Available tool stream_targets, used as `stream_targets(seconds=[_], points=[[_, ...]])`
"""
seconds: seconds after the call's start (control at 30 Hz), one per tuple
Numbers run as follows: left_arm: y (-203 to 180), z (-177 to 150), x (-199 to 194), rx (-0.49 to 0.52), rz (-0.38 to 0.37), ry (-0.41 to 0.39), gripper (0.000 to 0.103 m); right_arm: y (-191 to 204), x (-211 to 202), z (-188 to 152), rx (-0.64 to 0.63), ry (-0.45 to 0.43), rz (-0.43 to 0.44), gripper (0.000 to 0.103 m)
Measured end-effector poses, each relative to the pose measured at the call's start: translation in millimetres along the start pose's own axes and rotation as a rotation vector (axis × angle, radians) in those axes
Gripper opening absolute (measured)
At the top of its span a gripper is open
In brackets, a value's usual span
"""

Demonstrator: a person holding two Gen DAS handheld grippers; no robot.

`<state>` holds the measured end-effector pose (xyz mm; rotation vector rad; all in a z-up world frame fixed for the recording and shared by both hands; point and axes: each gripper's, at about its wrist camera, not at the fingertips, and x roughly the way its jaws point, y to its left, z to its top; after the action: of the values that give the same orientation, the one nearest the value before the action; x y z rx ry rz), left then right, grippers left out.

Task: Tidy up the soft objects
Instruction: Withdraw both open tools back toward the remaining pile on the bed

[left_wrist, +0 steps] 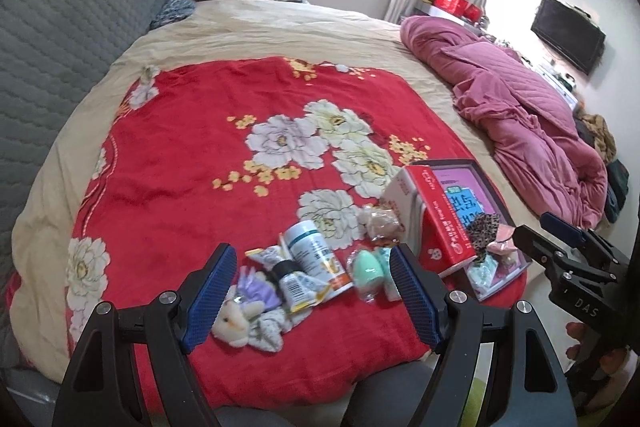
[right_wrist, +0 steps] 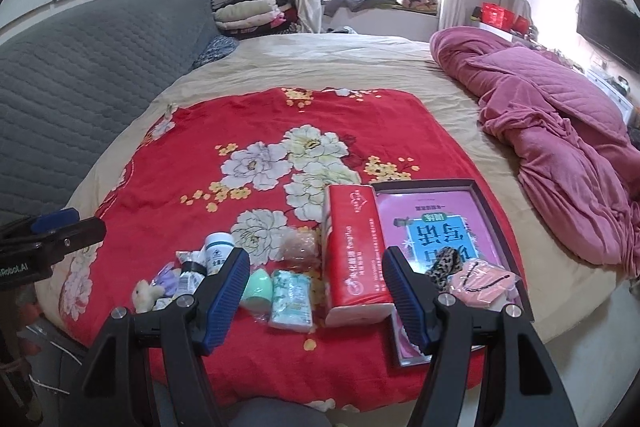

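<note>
Both the left gripper (left_wrist: pixel 312 293) and right gripper (right_wrist: pixel 316 297) hang spread and empty (nothing pinched) above the clutter, apparently choosing among soft items like the plush toy (left_wrist: pixel 236 323) below the left's fingers.

I saw a red blanket (right_wrist: pixel 192 187) patterned with white and yellow flowers, lying over a beige sheet (right_wrist: pixel 340 63). The tissue pack (right_wrist: pixel 354 247) was red with white ends, and the tray (right_wrist: pixel 486 201) beside it was dark-rimmed with a pink and blue printed base. In the tray lay a leopard-print scrunchie (right_wrist: pixel 442 265) and a pale pink item (right_wrist: pixel 482 285). The sponge (right_wrist: pixel 258 285) was mint green, the plush toy (left_wrist: pixel 236 323) cream. My fingers (right_wrist: pixel 224 303) carried blue ribbed pads. At right, the quilt (right_wrist: pixel 560 131) was rose pink.
</note>
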<state>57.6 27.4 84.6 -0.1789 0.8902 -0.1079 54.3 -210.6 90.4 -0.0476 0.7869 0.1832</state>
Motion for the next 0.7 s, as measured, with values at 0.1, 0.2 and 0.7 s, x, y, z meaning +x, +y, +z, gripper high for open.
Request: stream_targets(seconds=[0.1, 0.2, 0.7], points=[[12, -5, 0, -0.022, 0.012, 0.004, 0.080, 5, 3, -1, -0.012, 0.004, 0.007, 0.068], [22, -10, 1, -0.037, 0.021, 0.012, 0.080, 9, 7, -2, -0.020, 0.011, 0.015, 0.068], [73, -57, 45, -0.073, 0.084, 0.153, 0.080, 23, 36, -10, -0.040, 0.070, 0.022, 0.068]])
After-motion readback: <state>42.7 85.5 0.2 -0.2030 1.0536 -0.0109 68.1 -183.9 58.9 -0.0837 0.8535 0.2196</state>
